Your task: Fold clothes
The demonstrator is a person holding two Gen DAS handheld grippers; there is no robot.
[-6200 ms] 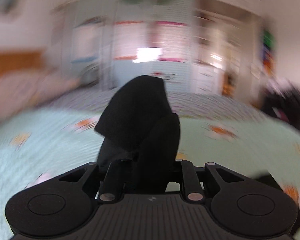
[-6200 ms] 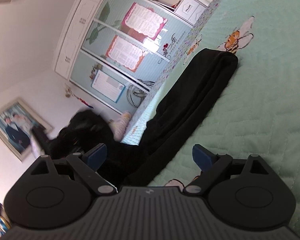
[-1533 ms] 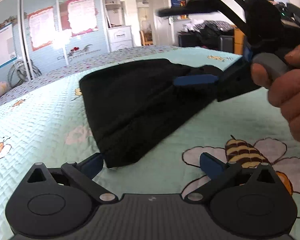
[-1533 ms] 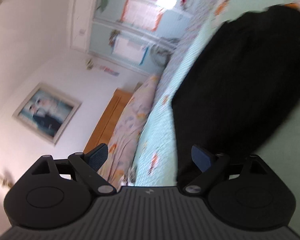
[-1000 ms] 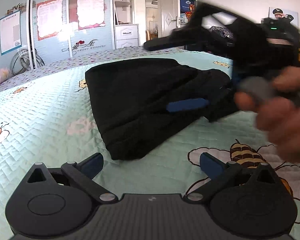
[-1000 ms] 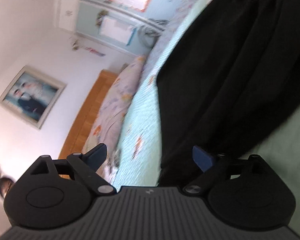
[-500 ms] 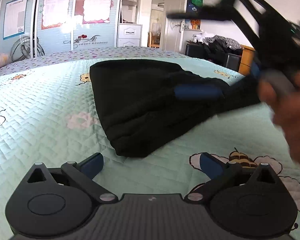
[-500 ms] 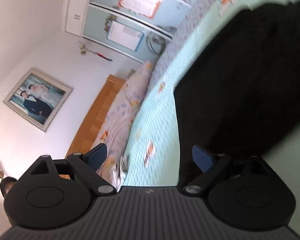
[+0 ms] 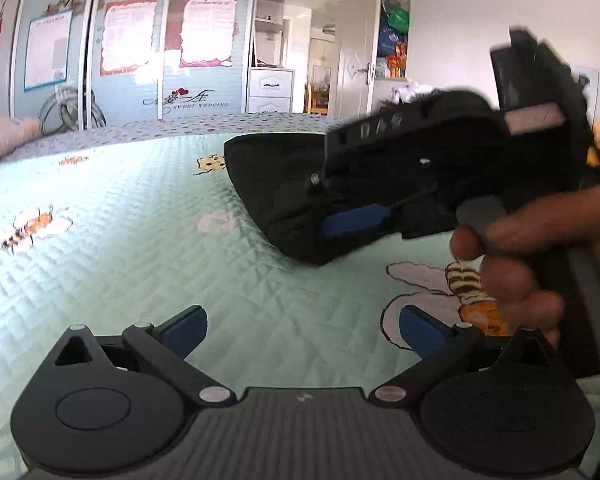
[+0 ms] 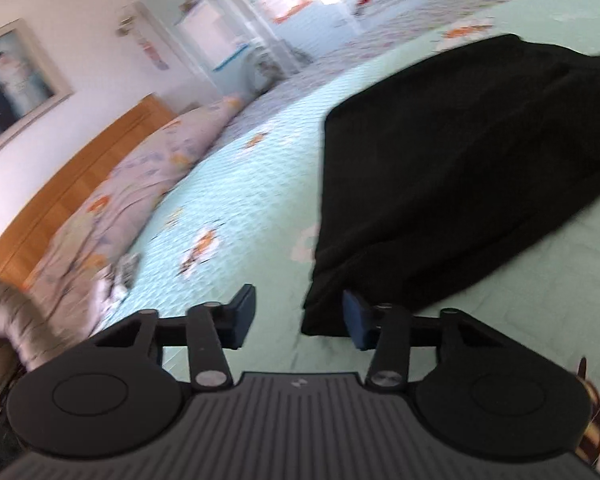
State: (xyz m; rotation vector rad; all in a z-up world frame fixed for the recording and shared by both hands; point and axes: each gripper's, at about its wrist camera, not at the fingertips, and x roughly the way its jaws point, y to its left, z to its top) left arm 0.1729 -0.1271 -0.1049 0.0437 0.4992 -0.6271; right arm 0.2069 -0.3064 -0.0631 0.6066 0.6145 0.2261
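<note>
The folded black knit garment point(image 10: 452, 176) lies flat on the mint-green quilted bedspread printed with cartoon bees point(image 10: 236, 208), its near corner reaching toward the right tool point(image 10: 298, 316). In the right wrist view that corner sits just beside the tool's right-hand blue pad point(image 10: 354, 320), partly behind it, while the gap between the two pads shows only bedspread. The right tool's jaws are closing, now at a middling width, with no fabric between them. In the left wrist view the same garment point(image 9: 272, 184) lies ahead and right of centre, well apart from the left tool point(image 9: 302, 326), whose blue pads point(image 9: 184, 330) stand wide with bare bedspread point(image 9: 140, 240) between them. The right tool point(image 9: 352, 224) crosses that view from the right, held by the person's right hand point(image 9: 532, 248), its blue finger lying against the garment's near edge; whether it touches the cloth cannot be told. Beyond the bed stand pale blue wardrobe doors hung with posters point(image 9: 140, 60), and a wooden headboard point(image 10: 72, 184) runs behind a lilac patterned pillow point(image 10: 140, 176).
</note>
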